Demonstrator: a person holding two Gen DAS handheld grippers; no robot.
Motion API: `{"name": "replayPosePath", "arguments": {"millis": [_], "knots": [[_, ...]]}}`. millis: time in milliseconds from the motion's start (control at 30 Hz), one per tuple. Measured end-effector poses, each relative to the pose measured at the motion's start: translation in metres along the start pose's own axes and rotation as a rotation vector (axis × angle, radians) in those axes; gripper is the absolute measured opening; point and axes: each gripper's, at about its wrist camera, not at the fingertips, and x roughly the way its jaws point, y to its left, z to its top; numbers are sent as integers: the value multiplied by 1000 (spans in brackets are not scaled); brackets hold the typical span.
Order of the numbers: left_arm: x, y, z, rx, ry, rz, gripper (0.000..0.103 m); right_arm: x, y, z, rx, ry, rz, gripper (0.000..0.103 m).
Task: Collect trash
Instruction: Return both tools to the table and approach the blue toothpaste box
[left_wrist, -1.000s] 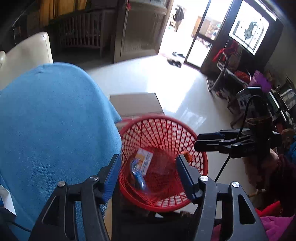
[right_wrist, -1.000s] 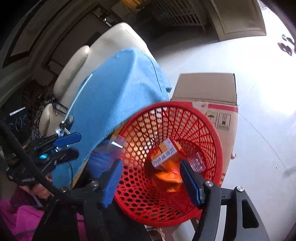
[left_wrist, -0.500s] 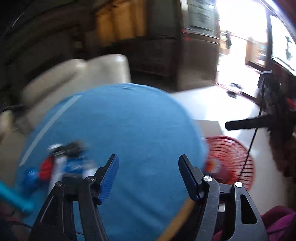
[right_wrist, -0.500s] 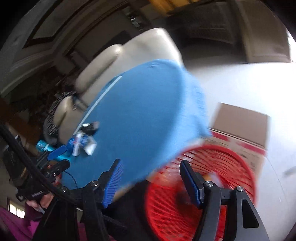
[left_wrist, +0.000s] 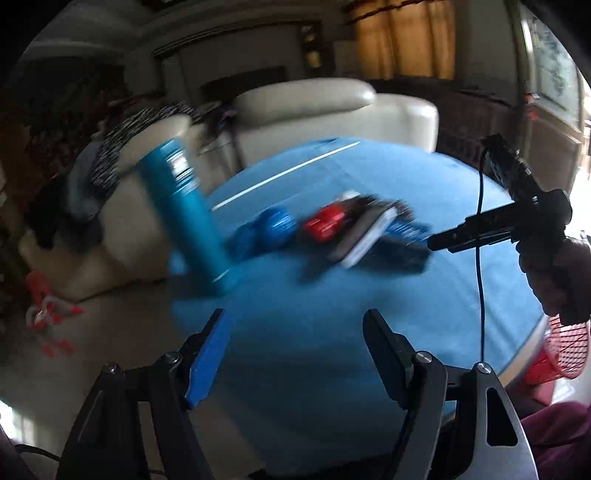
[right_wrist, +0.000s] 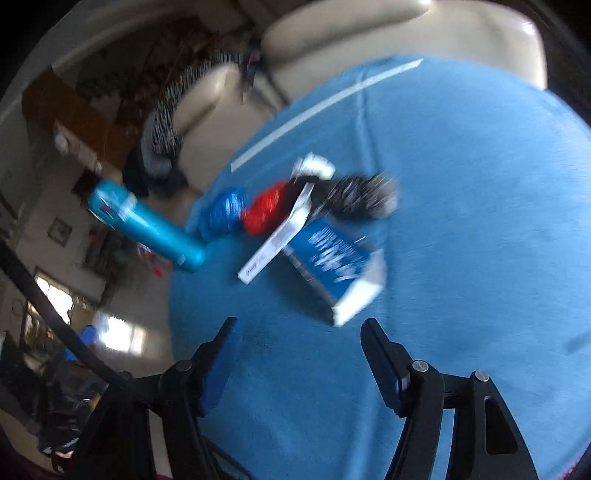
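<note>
bare blue cloth (right_wrist: 461, 221) lies open ahead of both grippers, nothing between either pair of opening jaws. a blurred heap bars the middle: blue box (right_wrist: 338, 264), white card (right_wrist: 275, 245), red wad (right_wrist: 267, 208), blue wad (right_wrist: 223, 210), dark wrapper (right_wrist: 360, 197). a teal bottle (left_wrist: 184, 206) stands at the cloth's left edge.
</note>
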Motion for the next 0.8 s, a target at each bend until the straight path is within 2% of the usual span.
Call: {"name": "replayPosePath", "arguments": {"millis": [133,267,300,467,800], "knots": [[-4,35,-18,-40,5,69,75,52,4,5,19,69,-46,70],[-4,63,-35,-108,28,89,75,69,14,12,-37,65,-80,75],[-4,68,-38,-124,35,95,75,74,19,14,-53,86,-81,75],[-9,77,-42,-148,43,133,75,84,35,19,-134,109,-130,76],[-54,74,-49,-140,-33,208,75,106,62,16,-201,148,-193,76]]}}
